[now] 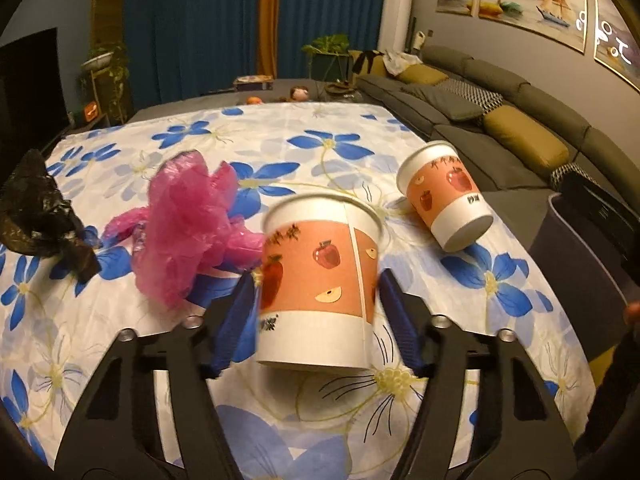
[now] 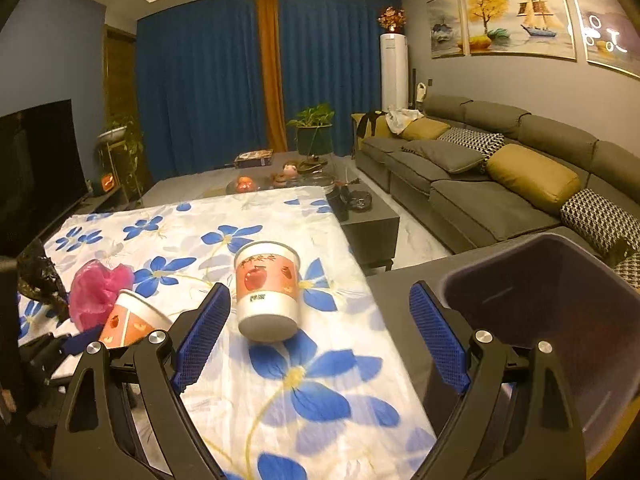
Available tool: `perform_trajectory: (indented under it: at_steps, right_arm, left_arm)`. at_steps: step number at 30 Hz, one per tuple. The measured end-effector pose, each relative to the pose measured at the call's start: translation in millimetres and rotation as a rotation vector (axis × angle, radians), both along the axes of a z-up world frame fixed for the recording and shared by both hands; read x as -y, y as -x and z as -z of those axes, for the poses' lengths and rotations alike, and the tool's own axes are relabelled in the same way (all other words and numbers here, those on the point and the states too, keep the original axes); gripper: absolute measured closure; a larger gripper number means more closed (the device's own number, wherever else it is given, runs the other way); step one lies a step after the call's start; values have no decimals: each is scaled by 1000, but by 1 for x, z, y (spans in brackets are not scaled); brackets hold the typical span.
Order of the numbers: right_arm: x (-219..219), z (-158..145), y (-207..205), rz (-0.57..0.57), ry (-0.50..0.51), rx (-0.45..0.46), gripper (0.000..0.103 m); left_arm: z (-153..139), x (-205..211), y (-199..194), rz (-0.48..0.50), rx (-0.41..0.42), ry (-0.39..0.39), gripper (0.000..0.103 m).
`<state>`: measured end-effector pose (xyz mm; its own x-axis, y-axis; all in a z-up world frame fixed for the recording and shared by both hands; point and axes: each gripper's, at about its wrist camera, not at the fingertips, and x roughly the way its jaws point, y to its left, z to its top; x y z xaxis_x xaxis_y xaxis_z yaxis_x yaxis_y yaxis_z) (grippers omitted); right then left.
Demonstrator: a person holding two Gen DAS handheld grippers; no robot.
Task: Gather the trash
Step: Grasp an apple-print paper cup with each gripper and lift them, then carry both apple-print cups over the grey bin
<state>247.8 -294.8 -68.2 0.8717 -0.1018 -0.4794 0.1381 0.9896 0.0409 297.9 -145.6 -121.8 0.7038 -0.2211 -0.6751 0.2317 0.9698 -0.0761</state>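
A paper cup (image 1: 316, 280) with an orange apple band stands between the blue pads of my left gripper (image 1: 316, 276), and both pads touch its sides. In the right wrist view that cup (image 2: 128, 320) leans to the left. A second, matching cup (image 1: 444, 196) lies tipped over on the flowered tablecloth (image 1: 280, 136), its base towards me. My right gripper (image 2: 320, 320) is open with nothing between its fingers, and this cup (image 2: 268, 292) sits just beyond its left finger. A crumpled pink plastic bag (image 1: 188, 224) and a black plastic bag (image 1: 36, 216) lie to the left.
A dark, open-topped bin (image 2: 560, 300) stands off the table's right edge, beside my right gripper; its side (image 1: 572, 260) also shows in the left wrist view. A grey sofa (image 2: 500, 184) runs along the right wall. A low dark table (image 2: 368, 220) sits behind the cloth-covered one.
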Motion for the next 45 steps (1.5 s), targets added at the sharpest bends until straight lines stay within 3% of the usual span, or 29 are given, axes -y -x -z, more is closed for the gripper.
perform_trajectory:
  at_steps: [7, 12, 19, 30, 34, 45]
  right_arm:
    - [-10, 17, -32, -29, 9, -49, 15]
    - [-15, 27, -53, -37, 14, -91, 18]
    - [-20, 38, -76, -41, 10, -131, 22]
    - [-26, 50, -98, -67, 2, -195, 31]
    - [-28, 52, -102, -83, 3, -219, 43]
    - [-31, 46, -87, -90, 11, -170, 46]
  left_arm:
    - [-3, -12, 1, -1, 7, 63, 46]
    - [-26, -28, 12, -42, 86, 118, 46]
    - [-45, -48, 24, -101, 165, 136, 46]
    - [-46, -56, 24, -115, 156, 161, 46]
    - [-46, -56, 24, -115, 154, 157, 46]
    - [-45, -55, 26, -121, 149, 149, 46]
